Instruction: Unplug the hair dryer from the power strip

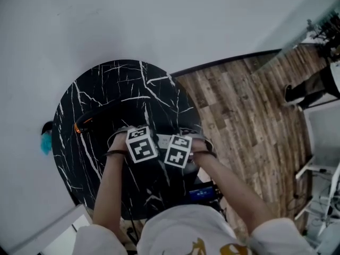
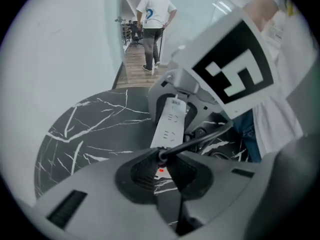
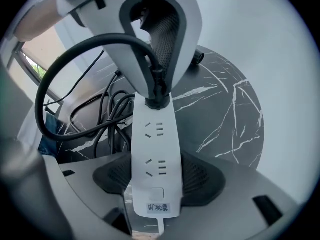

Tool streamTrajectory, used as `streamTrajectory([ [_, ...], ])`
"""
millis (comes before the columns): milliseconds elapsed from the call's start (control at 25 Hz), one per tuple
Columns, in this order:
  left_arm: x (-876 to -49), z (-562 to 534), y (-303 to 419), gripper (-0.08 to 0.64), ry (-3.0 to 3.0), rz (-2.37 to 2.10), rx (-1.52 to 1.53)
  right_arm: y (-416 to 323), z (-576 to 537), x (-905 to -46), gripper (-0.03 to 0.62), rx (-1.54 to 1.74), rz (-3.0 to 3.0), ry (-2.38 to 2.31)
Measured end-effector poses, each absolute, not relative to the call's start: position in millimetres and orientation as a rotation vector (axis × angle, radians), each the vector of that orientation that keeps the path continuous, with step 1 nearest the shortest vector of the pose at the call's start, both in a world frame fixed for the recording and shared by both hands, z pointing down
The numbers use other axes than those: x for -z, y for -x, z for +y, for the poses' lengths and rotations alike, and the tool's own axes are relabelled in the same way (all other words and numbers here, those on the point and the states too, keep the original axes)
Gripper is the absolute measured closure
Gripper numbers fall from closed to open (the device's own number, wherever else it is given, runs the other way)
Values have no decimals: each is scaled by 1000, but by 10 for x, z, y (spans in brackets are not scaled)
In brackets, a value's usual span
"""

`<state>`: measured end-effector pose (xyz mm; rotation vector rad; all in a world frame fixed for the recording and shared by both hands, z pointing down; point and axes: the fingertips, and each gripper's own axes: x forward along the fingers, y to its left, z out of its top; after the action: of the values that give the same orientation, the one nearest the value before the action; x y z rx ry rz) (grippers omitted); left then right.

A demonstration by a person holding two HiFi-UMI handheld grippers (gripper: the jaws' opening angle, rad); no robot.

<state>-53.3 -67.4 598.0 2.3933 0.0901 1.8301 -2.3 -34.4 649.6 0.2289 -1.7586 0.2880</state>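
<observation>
Tabletop (image 1: 90, 105) of black, white-veined stone, round in outline, is seen under both grippers, which are held close together near its nearer edge and pointed steeply down.

The right gripper (image 3: 155, 178) is closed across the switch end of the white power strip (image 3: 152, 144). Its dark pads are pressed against the two long sides, and the strip is laid flat on the table. The left gripper (image 2: 161, 165) is closed on the black plug (image 3: 157, 100), which is seated in the socket at the strip's far end.

The black cord (image 2: 196, 139) is led out of the plug in a loop and away into a tangle of cables. The dryer itself cannot be picked out with certainty. A small red light (image 2: 161, 170) is seen on the strip between the left pads.

The strip is judged to be light, rigid and smooth. It is likely to be lifted along with the plug unless it is pinned down, so a hold across its width suits it. The plug is judged to be small and stiff, and to be held in only by pin friction. It is best taken by its moulded body and drawn straight out in line with the pins. The cord is soft, and it is better not pulled, since strain could be put on its joint with the plug.
</observation>
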Motion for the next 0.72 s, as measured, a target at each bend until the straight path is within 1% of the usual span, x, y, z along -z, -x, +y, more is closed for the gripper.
streamTrajectory([
  [160, -5929, -757, 472, 508, -2367, 178, -1728, 18, -348, -6503, 322, -306, -1754, -243],
  [320, -5963, -592, 527, 511, -2425, 53, -1849, 35, -339, -6490, 322, -307, -1739, -234],
  [600, -5917, -785, 461, 508, -2375, 168, -1713, -11, -363, -6498, 322, -300, -1734, -242],
  [720, -5923, -637, 487, 508, -2405, 136, -1784, 16, -346, -6502, 322, -306, -1731, -241],
])
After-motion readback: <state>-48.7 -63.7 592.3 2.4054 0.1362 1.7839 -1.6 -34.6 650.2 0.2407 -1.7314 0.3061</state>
